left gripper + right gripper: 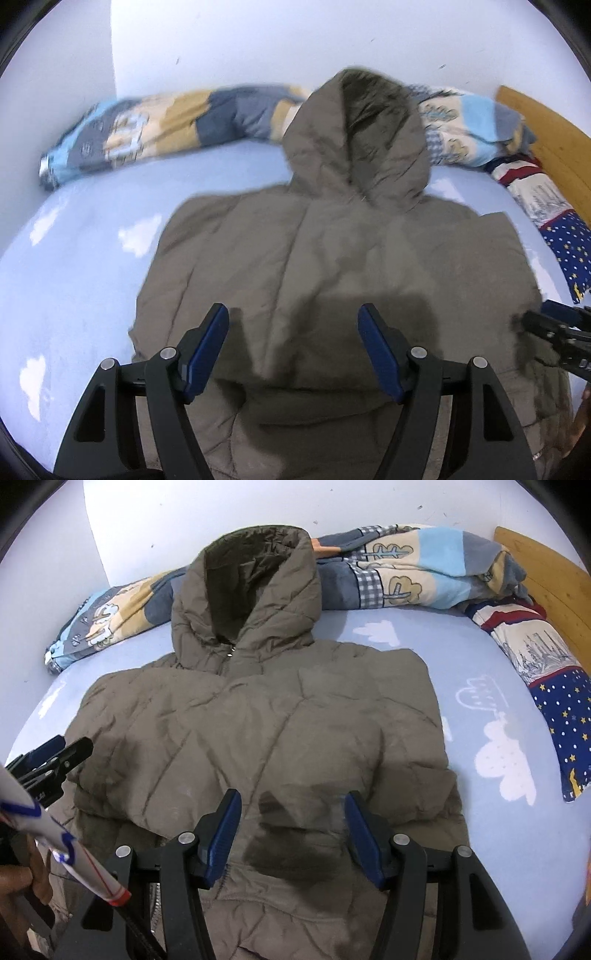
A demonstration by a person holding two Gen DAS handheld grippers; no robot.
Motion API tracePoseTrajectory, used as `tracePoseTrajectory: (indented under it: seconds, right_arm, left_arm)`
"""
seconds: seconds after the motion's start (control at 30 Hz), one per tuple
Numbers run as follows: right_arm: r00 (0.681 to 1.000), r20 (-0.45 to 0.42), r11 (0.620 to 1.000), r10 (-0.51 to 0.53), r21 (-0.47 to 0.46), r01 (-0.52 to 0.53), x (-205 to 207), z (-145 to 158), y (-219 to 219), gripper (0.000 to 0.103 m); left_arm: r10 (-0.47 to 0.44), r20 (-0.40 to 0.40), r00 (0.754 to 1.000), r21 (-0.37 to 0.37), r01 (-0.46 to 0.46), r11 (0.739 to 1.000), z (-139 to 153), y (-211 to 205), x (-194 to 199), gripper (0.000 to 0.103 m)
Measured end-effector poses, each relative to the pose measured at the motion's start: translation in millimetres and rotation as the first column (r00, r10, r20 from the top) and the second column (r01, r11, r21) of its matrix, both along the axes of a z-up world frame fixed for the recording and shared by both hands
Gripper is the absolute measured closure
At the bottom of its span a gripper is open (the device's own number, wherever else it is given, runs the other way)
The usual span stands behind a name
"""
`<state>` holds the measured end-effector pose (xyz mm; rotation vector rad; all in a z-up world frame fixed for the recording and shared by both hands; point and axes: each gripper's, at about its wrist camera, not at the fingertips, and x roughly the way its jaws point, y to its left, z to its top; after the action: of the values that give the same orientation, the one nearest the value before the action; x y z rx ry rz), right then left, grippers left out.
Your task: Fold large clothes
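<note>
Jacket (266, 731): olive quilted, hooded, spread front-up across light blue bed (461, 657), filling centre of both views; hood (251, 590) at upper middle, propped against rolled patterned blanket (399, 568). Sleeves apparently folded in over body already. Likely soft, puffy, fairly light, springy; smooth shell probably slippery, so thin pinches may slide off. Best taken at lower hem or side edges, near bottom of frame, where layers bunch thick. Left tool (291, 343) hovering above lower body, jaws parted midway, holding nothing. Right tool (291, 830) likewise partly open and empty over hem area. Hood bulk may resist lying flat.
</note>
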<state>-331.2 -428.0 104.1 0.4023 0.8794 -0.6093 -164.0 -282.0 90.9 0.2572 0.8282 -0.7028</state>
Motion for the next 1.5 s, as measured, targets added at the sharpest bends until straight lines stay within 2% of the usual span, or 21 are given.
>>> tracePoseTrajectory:
  seconds: [0.1,0.23,0.33,0.47,0.53,0.63,0.8,0.87,1.13,1.27,1.33,1.5]
  right_arm:
    - [1.0,-0.022,0.999,-0.003,0.054,0.004,2.2,-14.2,-5.3,0.04]
    - [0.999,-0.04,0.993,-0.01,0.12,0.015,5.3,-33.7,-14.6,0.039]
    - [0.999,-0.038,0.992,-0.016,0.122,0.02,5.1,-31.1,-13.7,0.039]
    - [1.0,0.014,0.996,-0.004,0.088,0.002,1.8,-11.0,-9.0,0.039]
    - [1.0,0.026,0.997,-0.006,0.081,0.004,-0.4,-6.5,-8.0,0.039]
    - [1.0,0.01,0.996,-0.005,0.091,0.004,-0.1,-11.8,-8.1,0.039]
    - [0.999,-0.034,0.99,-0.009,0.14,0.014,2.1,-32.2,-13.7,0.039]
    - [0.999,-0.04,0.99,-0.008,0.142,0.014,0.6,-33.4,-13.5,0.039]
    - [0.995,0.093,0.992,0.036,0.119,-0.047,-16.2,15.5,8.3,0.039]
    - [0.99,0.131,0.993,0.05,0.099,-0.063,-27.5,36.6,21.9,0.039]
    - [0.987,0.152,0.993,0.057,0.097,-0.073,-33.0,47.9,28.9,0.039]
    - [0.968,0.238,0.989,0.078,0.1,-0.104,-48.0,79.9,52.4,0.039]
  left_arm:
    - [0.016,-0.075,0.997,0.015,-0.015,1.0,-13.0,0.0,7.6,0.031]
    - [0.008,-0.064,0.998,0.042,-0.006,0.999,-16.5,-4.8,5.7,0.03]
    - [0.013,-0.053,0.999,0.026,-0.011,1.0,-13.1,-4.4,4.9,0.03]
    - [0.014,0.001,1.0,-0.013,-0.014,1.0,1.7,-2.5,0.7,0.03]
    - [0.006,-0.008,1.0,-0.025,-0.006,1.0,4.5,-2.1,-0.3,0.03]
    - [0.001,-0.015,1.0,-0.013,-0.001,1.0,4.1,0.0,-0.9,0.03]
    - [-0.002,-0.064,0.998,0.048,0.005,0.999,-4.8,-1.7,3.1,0.03]
    - [-0.005,-0.063,0.998,0.043,0.007,0.999,0.5,0.0,1.5,0.03]
    - [0.0,-0.023,1.0,-0.066,-0.001,0.998,48.6,28.2,-2.0,0.03]
    - [0.015,-0.013,1.0,-0.079,-0.016,0.997,62.8,42.9,-3.8,0.03]
    - [0.016,-0.013,1.0,-0.093,-0.017,0.996,73.4,50.1,-9.6,0.03]
    - [-0.007,0.0,1.0,-0.202,0.007,0.979,116.0,72.6,-48.0,0.03]
